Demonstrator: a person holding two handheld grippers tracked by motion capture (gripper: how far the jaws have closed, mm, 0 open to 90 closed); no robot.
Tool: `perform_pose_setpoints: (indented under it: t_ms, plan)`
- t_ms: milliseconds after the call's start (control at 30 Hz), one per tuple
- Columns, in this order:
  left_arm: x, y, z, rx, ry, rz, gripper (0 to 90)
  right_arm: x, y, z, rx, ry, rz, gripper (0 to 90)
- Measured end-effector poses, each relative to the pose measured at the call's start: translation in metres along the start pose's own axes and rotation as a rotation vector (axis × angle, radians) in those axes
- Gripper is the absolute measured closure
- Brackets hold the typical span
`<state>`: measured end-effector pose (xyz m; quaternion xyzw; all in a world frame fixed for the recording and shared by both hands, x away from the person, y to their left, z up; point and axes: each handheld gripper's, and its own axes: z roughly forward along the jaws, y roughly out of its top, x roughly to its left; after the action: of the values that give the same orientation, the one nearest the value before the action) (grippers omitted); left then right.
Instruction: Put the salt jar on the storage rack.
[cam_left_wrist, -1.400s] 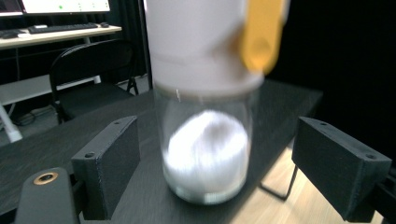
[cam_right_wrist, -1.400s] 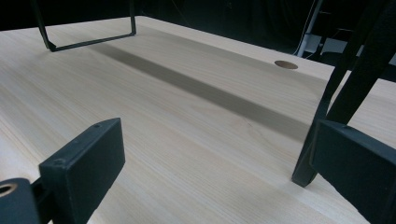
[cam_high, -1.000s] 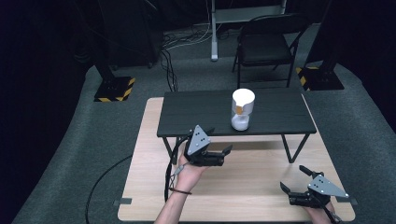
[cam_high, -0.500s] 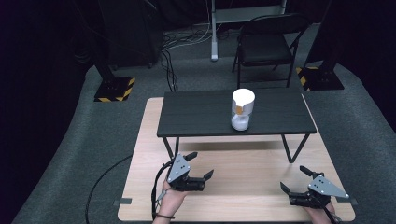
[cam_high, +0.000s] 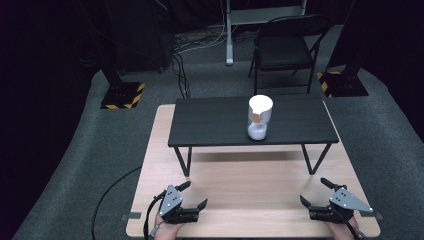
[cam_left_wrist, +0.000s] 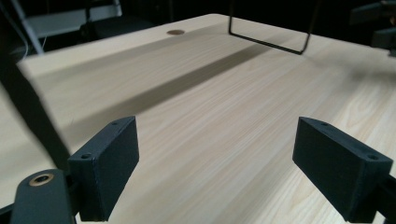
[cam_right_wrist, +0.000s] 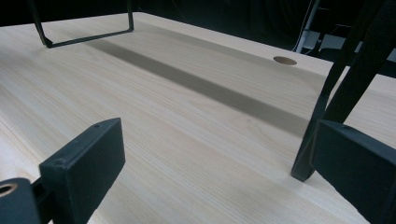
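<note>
A white cup-shaped object (cam_high: 260, 117) with a small orange mark stands upright on a low black stand (cam_high: 210, 125) set on the light wood table (cam_high: 250, 185). My left gripper (cam_high: 195, 195) rests near the table's front left edge, jaws wide open, nothing between them. In the left gripper view the left gripper (cam_left_wrist: 219, 140) frames bare wood. My right gripper (cam_high: 313, 191) lies near the front right corner, also open and holding nothing. In the right gripper view the right gripper (cam_right_wrist: 219, 154) sits close to one black stand leg (cam_right_wrist: 341, 84).
The stand's wire legs (cam_high: 184, 160) rise from the wood between the grippers and the white object. A black folding chair (cam_high: 285, 50) stands on the carpet beyond the table. Cables (cam_high: 180, 65) and yellow-striped bases (cam_high: 122, 95) lie on the floor.
My left gripper has drawn back from just below the stand's front edge to the table's near edge. The right gripper has hardly moved. The white object stays put.
</note>
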<state>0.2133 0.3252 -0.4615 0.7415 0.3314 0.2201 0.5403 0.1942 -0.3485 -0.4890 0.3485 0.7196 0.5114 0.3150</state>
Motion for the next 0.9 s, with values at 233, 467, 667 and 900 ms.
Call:
perform_pose_setpoints:
  t_ms: [233, 467, 667, 900]
  plan:
    - [0.0041, -0.005, -0.0075, -0.005, 0.039, -0.011, 13.1, -0.0007, 0.0, -0.0004, -0.003, 0.001, -0.002, 2.1]
    - [0.0031, -0.003, -0.0058, 0.012, 0.037, 0.013, 13.0, -0.0013, 0.001, 0.0009, -0.003, 0.007, -0.005, 2.3]
    - [0.0019, -0.0021, -0.0053, 0.02, 0.037, 0.02, 13.0, -0.0008, 0.0018, 0.0009, 0.001, 0.007, -0.007, 2.5]
    - [0.002, -0.0006, -0.0025, 0.03, 0.031, 0.025, 13.0, -0.0007, 0.0015, 0.0, 0.004, 0.005, -0.005, 2.6]
